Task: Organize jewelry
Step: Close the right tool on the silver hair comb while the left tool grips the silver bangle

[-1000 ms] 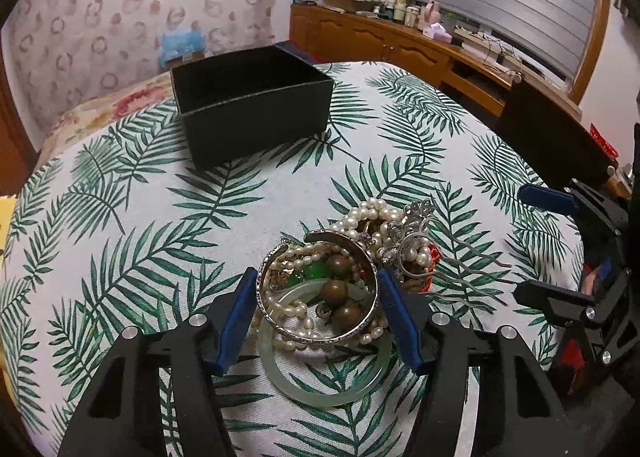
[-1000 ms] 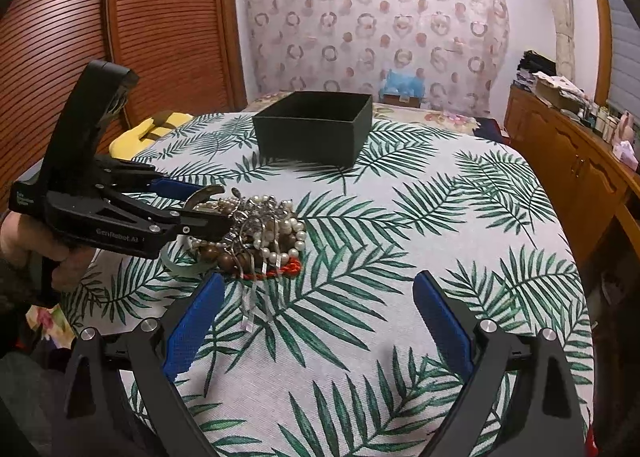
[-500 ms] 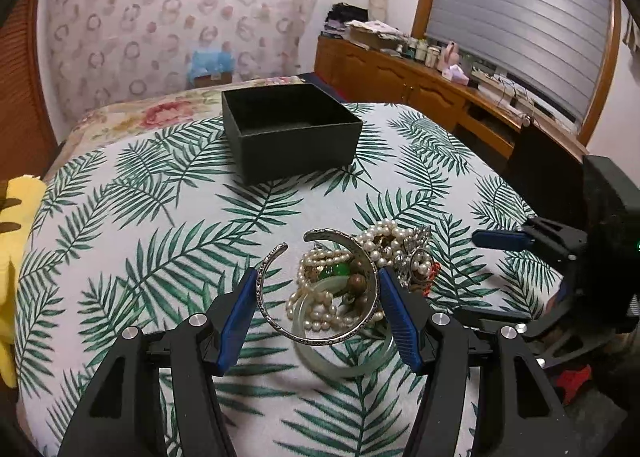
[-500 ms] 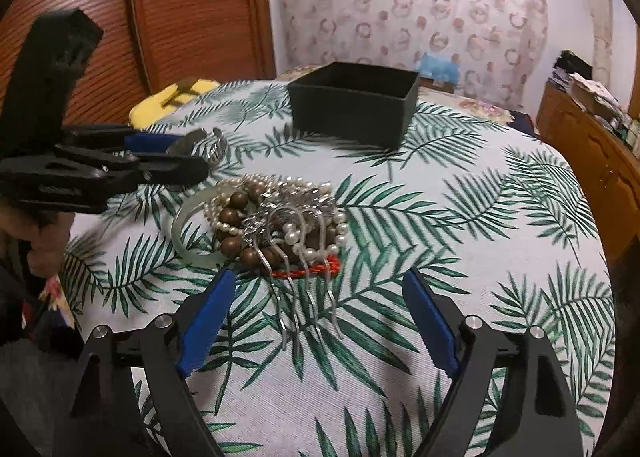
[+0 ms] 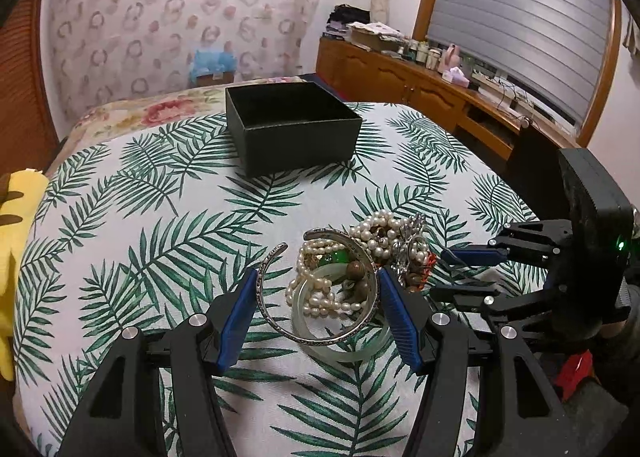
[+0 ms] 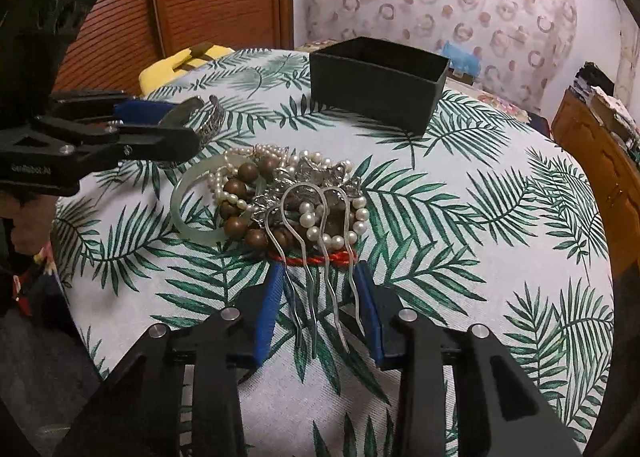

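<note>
The round worktop [image 5: 132,217], covered in a white cloth printed with green palm fronds, carries everything. At its far side stands the open black square cardboard box [image 5: 294,133], with nothing visible inside from either view; it is probably where the pieces are meant to go, and it sits well apart from the jewelry.

Near the front edge lies the tangled heap of jewelry [image 6: 280,201]: pearl strands, brown wooden beads, a red cord and silver ornaments piled together, so single pieces have to be drawn out from the edges.

The left gripper [image 5: 316,313] has its blue fingers [image 5: 236,317] clamped across the engraved silver open cuff bangle [image 5: 276,319]. In the right wrist view the bangle sits up in the fingers, clear of the cloth and just beside the heap. Holding it across its width keeps the gap in the cuff free.

Below it the pale green jade bangle [image 6: 180,209] rests flat on the cloth, partly under the pearls.

The right gripper [image 6: 320,309] is low at the heap's near edge, fingers [image 6: 266,309] apart on either side of the silver wavy-pronged hair comb [image 6: 320,277], whose prongs point toward the camera. They seem not quite pressed against it, so this looks like a grasp being lined up.
</note>
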Demonstrator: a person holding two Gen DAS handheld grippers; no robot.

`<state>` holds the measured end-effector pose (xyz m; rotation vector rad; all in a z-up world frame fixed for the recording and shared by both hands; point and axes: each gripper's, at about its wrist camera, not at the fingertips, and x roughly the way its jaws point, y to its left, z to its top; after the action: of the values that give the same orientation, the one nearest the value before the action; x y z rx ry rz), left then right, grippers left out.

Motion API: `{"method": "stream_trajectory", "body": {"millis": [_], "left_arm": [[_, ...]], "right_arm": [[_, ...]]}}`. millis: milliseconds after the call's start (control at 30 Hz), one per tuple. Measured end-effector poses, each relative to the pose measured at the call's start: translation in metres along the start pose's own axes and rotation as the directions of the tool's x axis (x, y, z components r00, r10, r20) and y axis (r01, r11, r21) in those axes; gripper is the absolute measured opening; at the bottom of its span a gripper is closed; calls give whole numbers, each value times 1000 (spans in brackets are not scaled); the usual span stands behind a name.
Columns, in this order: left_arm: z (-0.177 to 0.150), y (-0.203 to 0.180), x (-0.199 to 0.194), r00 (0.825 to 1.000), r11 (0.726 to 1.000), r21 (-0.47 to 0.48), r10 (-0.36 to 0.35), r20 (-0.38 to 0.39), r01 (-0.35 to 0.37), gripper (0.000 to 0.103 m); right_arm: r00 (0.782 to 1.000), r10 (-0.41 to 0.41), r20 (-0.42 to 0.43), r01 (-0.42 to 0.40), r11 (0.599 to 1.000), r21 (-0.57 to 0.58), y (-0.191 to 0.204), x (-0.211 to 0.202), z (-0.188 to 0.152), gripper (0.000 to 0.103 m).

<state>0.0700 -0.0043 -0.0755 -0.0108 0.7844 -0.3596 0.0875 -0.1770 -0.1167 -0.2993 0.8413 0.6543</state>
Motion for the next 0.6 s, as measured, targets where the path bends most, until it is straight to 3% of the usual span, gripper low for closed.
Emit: {"method": "stream_trajectory", "body": {"millis": [300, 400, 500, 600], "left_arm": [[0, -1, 0, 1000, 1000, 0, 1, 1, -1, 58], [0, -2, 0, 1000, 1000, 0, 1, 2, -1, 58], [0, -2, 1, 1000, 1000, 0, 0, 1, 0, 58], [1, -2, 0, 1000, 1000, 1, 2, 1, -2, 58]], "right_arm": [[998, 30, 52, -30, 1000, -3, 4, -16, 8, 33], [997, 34, 63, -34, 999, 8, 3, -18, 11, 20], [996, 43, 84, -45, 999, 26, -1, -22, 15, 19], [995, 46, 86, -49, 998, 34, -3, -21, 17, 12]]}}
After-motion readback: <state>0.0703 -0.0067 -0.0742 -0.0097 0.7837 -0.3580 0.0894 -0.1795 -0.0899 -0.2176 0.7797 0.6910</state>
